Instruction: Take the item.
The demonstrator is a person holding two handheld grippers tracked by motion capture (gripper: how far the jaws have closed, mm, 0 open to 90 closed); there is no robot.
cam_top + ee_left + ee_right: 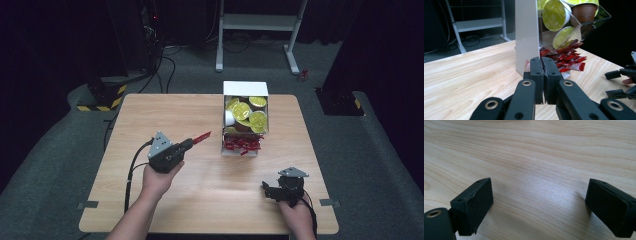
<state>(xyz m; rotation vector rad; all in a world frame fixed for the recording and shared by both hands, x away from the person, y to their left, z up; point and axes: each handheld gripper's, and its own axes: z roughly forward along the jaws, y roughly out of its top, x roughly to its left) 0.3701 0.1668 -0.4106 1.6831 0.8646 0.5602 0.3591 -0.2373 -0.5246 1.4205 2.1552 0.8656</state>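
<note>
Right gripper (272, 191) fingers apart over wooden table (210, 200); left gripper (192, 142) fingers clamp red sachet (202, 136).

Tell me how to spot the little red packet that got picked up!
Start at the white box of yellow-lidded cups on the wooden table, then look left. There the left gripper pinches one thin red packet, alone in the air, unlike the heap under the box.

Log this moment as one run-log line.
left gripper: shut on red sachet | right gripper: open, over bare table | dispenser box: holds pods, sachets
</note>
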